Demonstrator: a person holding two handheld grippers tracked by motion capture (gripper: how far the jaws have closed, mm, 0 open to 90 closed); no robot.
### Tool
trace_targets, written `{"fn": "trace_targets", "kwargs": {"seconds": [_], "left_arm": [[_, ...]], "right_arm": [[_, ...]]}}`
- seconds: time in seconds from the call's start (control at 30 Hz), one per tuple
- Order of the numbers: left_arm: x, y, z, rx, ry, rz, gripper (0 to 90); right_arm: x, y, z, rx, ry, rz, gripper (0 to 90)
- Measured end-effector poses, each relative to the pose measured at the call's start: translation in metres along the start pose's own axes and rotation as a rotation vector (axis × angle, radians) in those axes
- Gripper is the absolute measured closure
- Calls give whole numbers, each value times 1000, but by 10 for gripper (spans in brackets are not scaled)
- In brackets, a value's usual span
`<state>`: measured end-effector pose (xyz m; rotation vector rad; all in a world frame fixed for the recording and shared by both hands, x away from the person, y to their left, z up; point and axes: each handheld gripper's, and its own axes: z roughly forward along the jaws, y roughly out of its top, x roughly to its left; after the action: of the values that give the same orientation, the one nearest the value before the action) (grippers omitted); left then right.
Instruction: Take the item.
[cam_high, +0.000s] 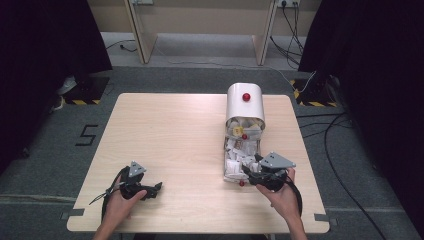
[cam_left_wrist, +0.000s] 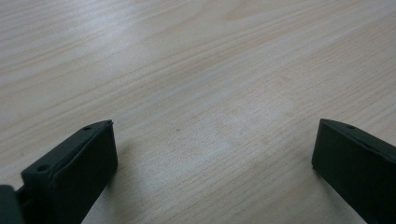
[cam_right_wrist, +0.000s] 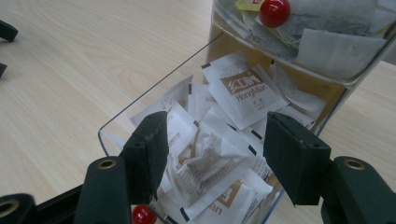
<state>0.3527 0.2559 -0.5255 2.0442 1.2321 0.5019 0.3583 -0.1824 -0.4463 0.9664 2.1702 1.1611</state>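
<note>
Two hand-held grippers: right hand-held gripper (cam_right_wrist: 212, 154) hangs w/ jaws spread over the pulled-out clear plastic drawer (cam_right_wrist: 140, 105) of white paper sachets (cam_right_wrist: 245, 91), pinching nothing. Three red round knobs (cam_high: 246, 97) on the white rounded dispenser box (cam_high: 245, 106) at desk (cam_high: 170, 135) right. Left hand-held gripper (cam_left_wrist: 212, 154) spread, empty, near front-left edge.

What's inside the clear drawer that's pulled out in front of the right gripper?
The drawer holds a loose heap of white sachets, some printed "HongMian". Whatever lies under the top layer is covered, and the drawer's back end is hidden beneath the white cabinet.
</note>
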Motion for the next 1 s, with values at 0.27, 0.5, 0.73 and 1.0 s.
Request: {"fn": "trace_targets", "kwargs": {"seconds": [0.27, 0.5, 0.73, 1.0], "left_arm": [[0, 0, 0, 0, 0, 0, 0], [0, 0, 0, 0, -1, 1, 0], [0, 0, 1, -1, -2, 0, 0], [0, 1, 1, -1, -3, 1, 0]], "right_arm": [[6, 4, 18, 30, -12, -9, 429], [9, 2, 24, 47, -18, -21, 480], [7, -5, 31, 78, -39, -21, 520], [5, -10, 34, 91, -52, -21, 592]]}}
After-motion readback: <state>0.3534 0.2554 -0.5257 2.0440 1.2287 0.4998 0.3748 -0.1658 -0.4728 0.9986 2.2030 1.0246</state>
